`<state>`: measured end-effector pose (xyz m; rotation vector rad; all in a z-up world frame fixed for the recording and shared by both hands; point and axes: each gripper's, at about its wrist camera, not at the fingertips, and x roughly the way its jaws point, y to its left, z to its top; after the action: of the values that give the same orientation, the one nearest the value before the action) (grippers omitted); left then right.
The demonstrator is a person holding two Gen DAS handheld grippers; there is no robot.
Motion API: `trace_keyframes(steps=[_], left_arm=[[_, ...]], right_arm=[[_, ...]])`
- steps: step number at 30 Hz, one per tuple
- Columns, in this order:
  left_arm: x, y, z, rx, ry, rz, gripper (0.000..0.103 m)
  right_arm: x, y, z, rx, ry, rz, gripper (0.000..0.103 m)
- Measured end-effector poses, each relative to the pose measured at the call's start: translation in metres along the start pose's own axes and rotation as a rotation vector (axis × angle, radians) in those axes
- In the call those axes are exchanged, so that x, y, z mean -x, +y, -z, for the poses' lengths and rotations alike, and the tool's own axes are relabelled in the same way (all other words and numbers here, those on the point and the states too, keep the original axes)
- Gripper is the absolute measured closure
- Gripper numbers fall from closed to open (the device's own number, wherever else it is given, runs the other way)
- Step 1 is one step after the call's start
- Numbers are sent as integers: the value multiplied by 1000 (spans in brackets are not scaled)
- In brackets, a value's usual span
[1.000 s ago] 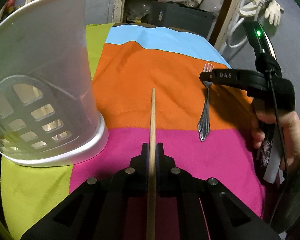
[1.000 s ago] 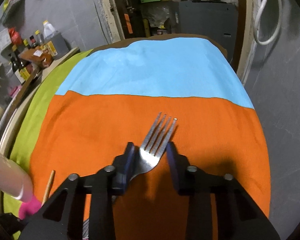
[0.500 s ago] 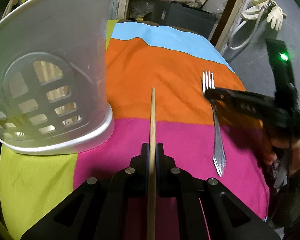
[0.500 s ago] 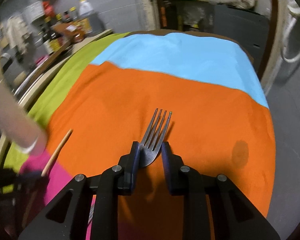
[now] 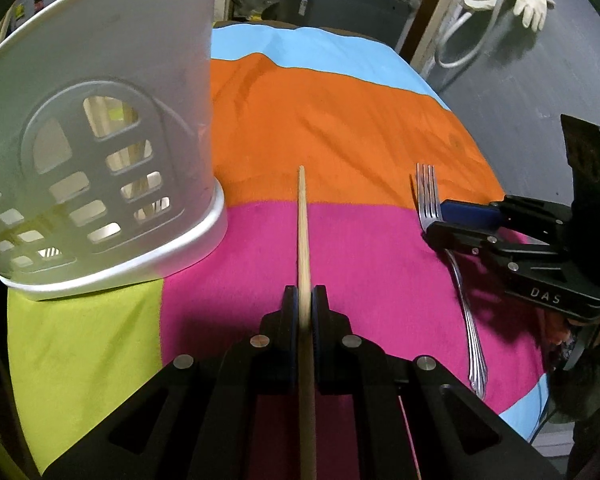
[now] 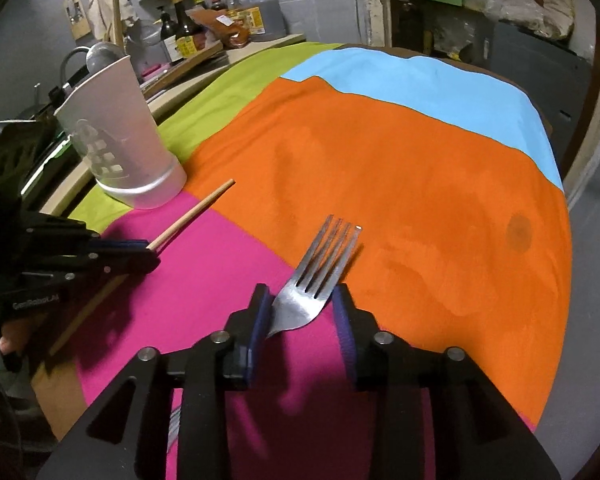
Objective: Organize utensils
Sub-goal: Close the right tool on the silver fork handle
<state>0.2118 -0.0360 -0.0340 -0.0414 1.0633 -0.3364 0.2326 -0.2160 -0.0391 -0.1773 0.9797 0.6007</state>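
Gripping a wooden chopstick [image 5: 302, 240], the left gripper [image 5: 304, 312] has its jaws pinched tight on the shaft, just right of the white utensil holder [image 5: 100, 128]. The right gripper [image 6: 302, 316] straddles the fork [image 6: 320, 276], jaws narrow around its neck; whether both pads touch, I cannot tell. Best to lift each level, tip upright, then lower into the holder.

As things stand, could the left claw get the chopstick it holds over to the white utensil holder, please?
Probably yes. The left claw is shut on the chopstick, and the white utensil holder stands just to its left with only bare cloth between them. It would have to rise above the holder's rim first.
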Motion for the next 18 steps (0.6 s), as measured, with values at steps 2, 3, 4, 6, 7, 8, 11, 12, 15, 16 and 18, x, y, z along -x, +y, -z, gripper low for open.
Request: trace_keyframes(steps=[2,3,4,6,7,8,11,12,15,16,18], left_arm=[[0,-2,-1,-21,14,-2,97],[0,-3,-1,-28,20,-1,97],[0,-3,-2,-40,29,1,97],[-1,-3,-3,-57,44,5,97],[-1,-3,-4,-68,52,7,97],[-2,-3,-5,-79,61,10,96],[-5,-2,-8,-93,77,18,96],[-5,-2,-9,-97,80,22,96],[-8,-3,-11,-106,79,25,96],[-8,-3,-11,-104,77,25,97],[-8,-2,-9,-97,71,26,98]], right_arm=[[1,4,2,-10,2,35,71],[0,8,2,-22,1,61,71],[0,9,3,-37,0,74,70],[-1,11,5,-61,-2,93,65],[-3,13,5,-71,-4,102,64],[-5,14,4,-75,-7,112,61],[-10,23,2,-63,-14,169,59],[-12,25,1,-63,-23,190,61],[-13,26,1,-74,-31,204,71],[-13,24,1,-91,-34,202,74],[-14,23,-1,-94,-30,206,76]])
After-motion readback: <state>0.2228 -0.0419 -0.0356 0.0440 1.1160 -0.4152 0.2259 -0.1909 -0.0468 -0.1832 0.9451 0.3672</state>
